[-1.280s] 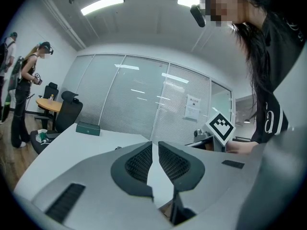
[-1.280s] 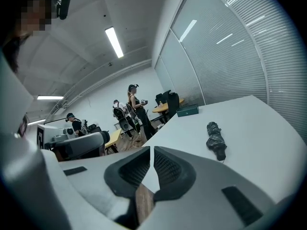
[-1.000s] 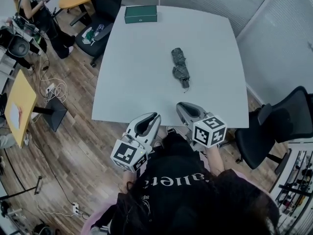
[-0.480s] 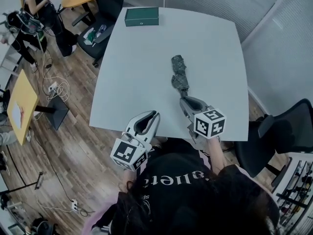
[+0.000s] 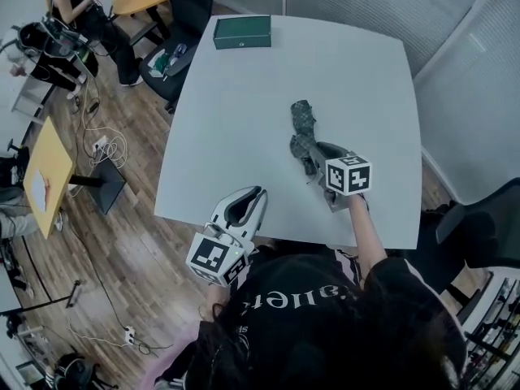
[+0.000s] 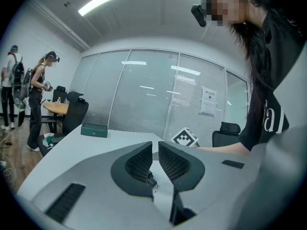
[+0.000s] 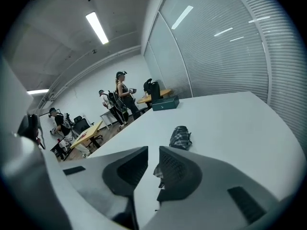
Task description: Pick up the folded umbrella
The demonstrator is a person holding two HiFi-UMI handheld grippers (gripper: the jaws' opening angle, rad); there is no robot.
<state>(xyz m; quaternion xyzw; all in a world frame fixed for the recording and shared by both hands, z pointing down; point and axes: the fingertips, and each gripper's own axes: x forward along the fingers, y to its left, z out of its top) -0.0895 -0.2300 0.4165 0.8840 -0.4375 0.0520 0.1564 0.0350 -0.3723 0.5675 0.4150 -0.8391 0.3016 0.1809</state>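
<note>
The folded umbrella (image 5: 301, 127) is dark with a checked pattern. It lies flat on the white table (image 5: 227, 120), toward my right side, pointing away from me.

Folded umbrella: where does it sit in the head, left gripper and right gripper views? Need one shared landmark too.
Head view: folded umbrella lies right of centre on the white table.
Left gripper view: not in it.
Right gripper view: just below picture centre, flat on the table.
Shared landmark: green box at the table's far edge, mid-left in the left gripper view, upper centre in the right gripper view.
</note>
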